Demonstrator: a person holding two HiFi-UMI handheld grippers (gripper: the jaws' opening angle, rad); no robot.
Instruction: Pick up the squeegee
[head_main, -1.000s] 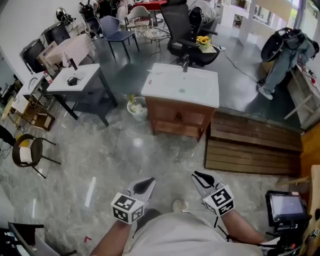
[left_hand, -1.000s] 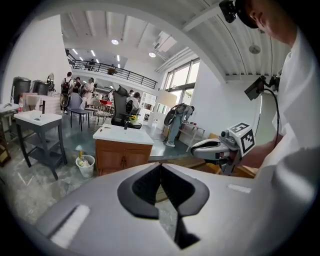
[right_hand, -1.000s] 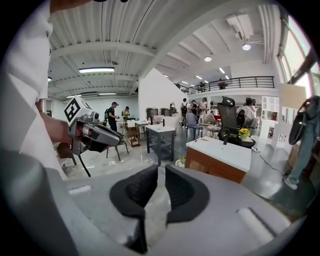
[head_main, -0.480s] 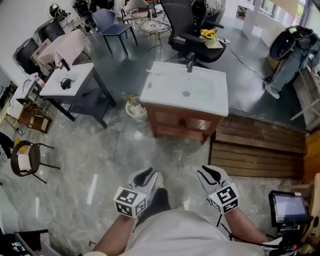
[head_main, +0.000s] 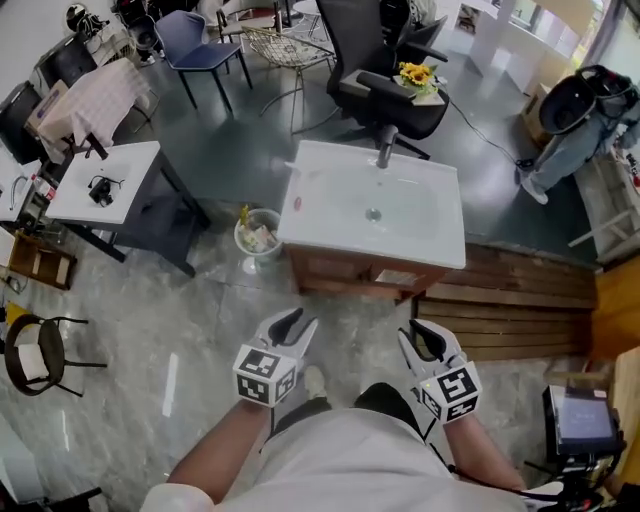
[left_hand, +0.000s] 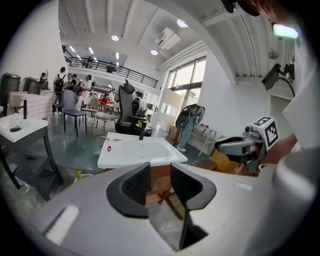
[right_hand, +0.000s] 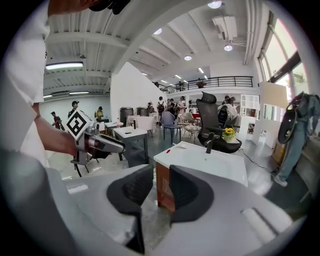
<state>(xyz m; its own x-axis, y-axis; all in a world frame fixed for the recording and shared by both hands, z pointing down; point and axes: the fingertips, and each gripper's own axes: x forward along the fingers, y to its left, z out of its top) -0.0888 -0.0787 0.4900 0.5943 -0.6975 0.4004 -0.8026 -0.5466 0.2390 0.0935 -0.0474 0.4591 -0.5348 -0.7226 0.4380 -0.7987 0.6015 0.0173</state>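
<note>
My left claw (head_main: 297, 321) has just been opening, empty, and the right claw (head_main: 421, 331) is apart on nothing, so I'd approach the sink (head_main: 440, 250) squarely: the small red thing (head_main: 297, 203) at its left edge may be the squeegee.

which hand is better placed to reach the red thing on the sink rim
Left, probably. The red thing lies on the sink's left rim, straight ahead of the left hand-held gripper, whose empty jaws have just been opening. The right hand-held gripper sits farther across.

The sink (head_main: 322, 236) has drawn nearer (person walking up); the left gripper (head_main: 293, 324) just opened its empty jaws.
</note>
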